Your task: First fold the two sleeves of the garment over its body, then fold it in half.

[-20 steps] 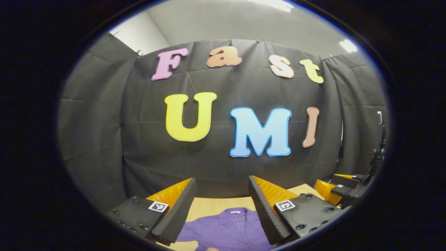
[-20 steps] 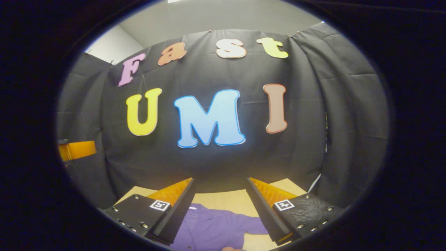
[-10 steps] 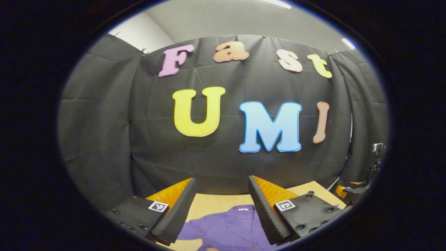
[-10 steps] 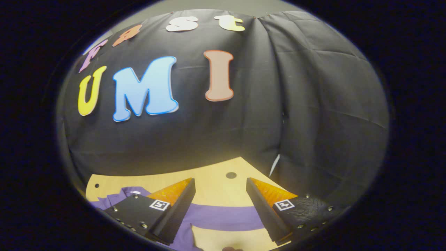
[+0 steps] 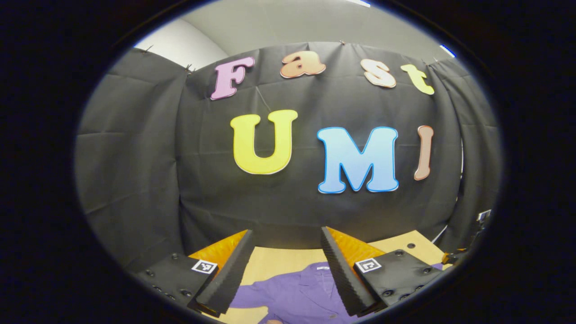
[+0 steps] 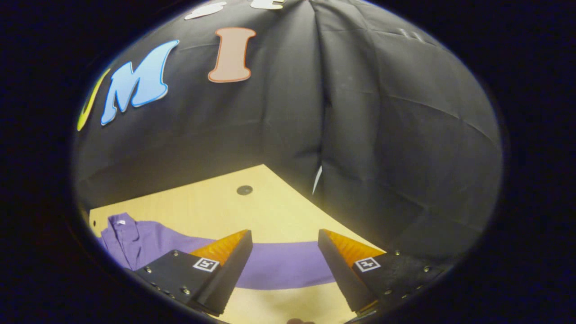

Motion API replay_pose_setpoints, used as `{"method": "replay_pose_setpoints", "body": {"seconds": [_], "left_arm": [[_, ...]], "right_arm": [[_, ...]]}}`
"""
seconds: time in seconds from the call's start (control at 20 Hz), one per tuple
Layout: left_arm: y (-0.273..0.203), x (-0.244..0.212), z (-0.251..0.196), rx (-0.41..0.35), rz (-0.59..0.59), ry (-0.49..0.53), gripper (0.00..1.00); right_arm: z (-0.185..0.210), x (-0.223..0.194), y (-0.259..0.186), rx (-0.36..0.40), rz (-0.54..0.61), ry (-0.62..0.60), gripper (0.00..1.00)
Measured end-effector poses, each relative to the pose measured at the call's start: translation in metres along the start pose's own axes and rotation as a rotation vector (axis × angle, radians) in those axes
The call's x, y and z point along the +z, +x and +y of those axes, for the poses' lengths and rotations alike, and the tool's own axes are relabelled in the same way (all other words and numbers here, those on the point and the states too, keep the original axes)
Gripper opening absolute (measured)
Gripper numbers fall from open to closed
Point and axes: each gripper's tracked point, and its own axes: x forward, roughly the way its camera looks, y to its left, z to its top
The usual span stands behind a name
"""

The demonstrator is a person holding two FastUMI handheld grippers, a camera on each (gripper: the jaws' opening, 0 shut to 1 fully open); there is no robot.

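A purple garment (image 5: 294, 294) with a collar lies flat on the light wooden table (image 5: 270, 263). In the left gripper view my left gripper (image 5: 286, 232) hovers open over the garment's upper body, the collar (image 5: 321, 270) just inside its right finger. In the right gripper view my right gripper (image 6: 284, 233) is open above the garment's outstretched sleeve (image 6: 283, 265), which runs across the gap between the two fingers. The collar (image 6: 119, 225) sits far to the left there. Neither gripper touches the cloth. A sliver of the right gripper (image 5: 450, 257) peeks in at the left gripper view's right edge.
The table's far right corner (image 6: 265, 167) meets the black cloth wall (image 6: 382, 157). A small dark round hole (image 6: 244, 190) is set in the tabletop near that corner. Bare wood lies beyond the sleeve.
The right gripper has swung right and tipped down; the sleeve now lies between its fingers and the table corner has come into view. The left gripper has turned slightly left. Both stay open.
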Motion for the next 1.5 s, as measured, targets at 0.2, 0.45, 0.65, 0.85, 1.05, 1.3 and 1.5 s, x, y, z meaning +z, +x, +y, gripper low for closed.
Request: {"method": "replay_pose_setpoints", "body": {"seconds": [0.2, 0.45, 0.65, 0.85, 1.05, 1.3, 1.5], "left_arm": [[-0.006, -0.001, 0.002, 0.02, 0.011, 0.004, 0.93], [-0.014, -0.007, 0.009, 0.048, 0.026, 0.01, 0.93], [-0.018, -0.011, 0.018, 0.074, 0.038, 0.01, 0.93], [-0.02, -0.016, 0.026, 0.093, 0.047, -0.003, 0.93], [-0.019, -0.02, 0.025, 0.096, 0.056, -0.014, 0.93], [-0.016, -0.027, 0.017, 0.075, 0.069, -0.039, 0.93], [-0.019, -0.031, 0.02, 0.074, 0.072, -0.031, 0.93]], "right_arm": [[-0.018, -0.035, 0.028, -0.042, 0.096, 0.029, 0.94], [-0.037, -0.077, 0.052, -0.077, 0.23, 0.079, 0.94], [-0.045, -0.101, 0.067, -0.116, 0.309, 0.096, 0.94], [-0.04, -0.117, 0.072, -0.114, 0.341, 0.103, 0.99], [-0.034, -0.122, 0.074, -0.104, 0.339, 0.099, 0.97], [-0.028, -0.12, 0.072, -0.061, 0.402, 0.164, 0.46], [-0.023, -0.108, 0.062, -0.076, 0.474, 0.328, 0.09]]}}
